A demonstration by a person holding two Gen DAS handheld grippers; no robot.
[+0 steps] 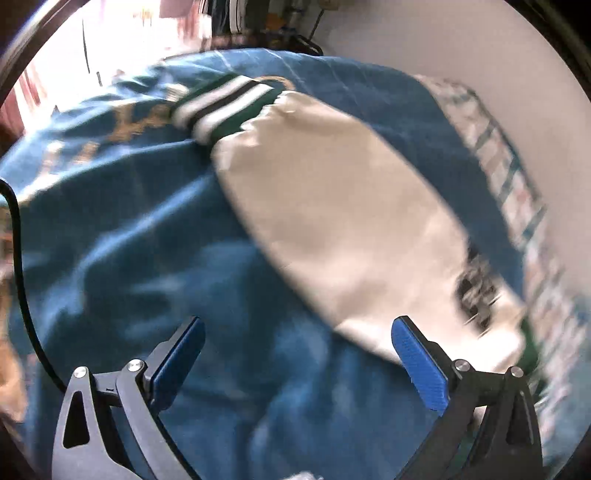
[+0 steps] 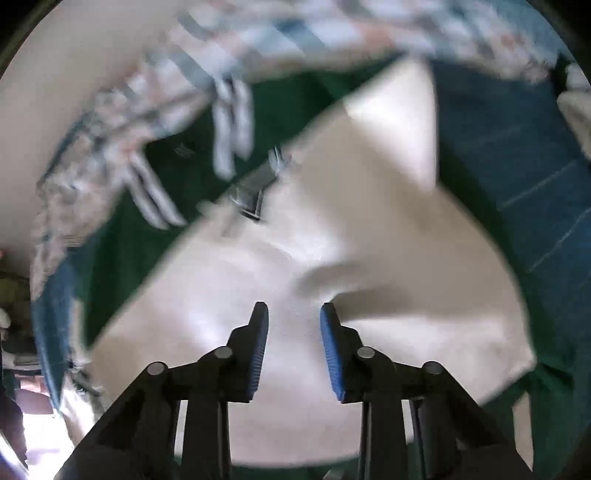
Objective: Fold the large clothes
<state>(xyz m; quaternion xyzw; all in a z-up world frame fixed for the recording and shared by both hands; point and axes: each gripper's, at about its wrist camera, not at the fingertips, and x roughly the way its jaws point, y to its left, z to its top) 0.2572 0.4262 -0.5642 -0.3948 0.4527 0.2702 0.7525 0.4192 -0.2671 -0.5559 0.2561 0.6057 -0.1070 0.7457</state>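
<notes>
A green jacket with cream sleeves lies on a blue bedsheet (image 1: 129, 240). In the left wrist view one cream sleeve (image 1: 332, 221) stretches across the sheet, its green, white and black striped cuff (image 1: 225, 107) at the far end. My left gripper (image 1: 295, 332) is open and empty, just above the sheet beside the sleeve's near end. In the right wrist view the cream sleeve (image 2: 295, 258) fills the middle, with the green body (image 2: 177, 166) behind it. My right gripper (image 2: 294, 314) hovers over the cream fabric, its jaws partly open with nothing between them. Both views are motion-blurred.
A plaid blanket (image 1: 517, 177) lies along the bed's edge by a white wall (image 1: 461, 48); it also shows in the right wrist view (image 2: 147, 122). A black cable (image 1: 18, 258) hangs at the left. Cluttered shelves (image 1: 280, 22) stand beyond the bed.
</notes>
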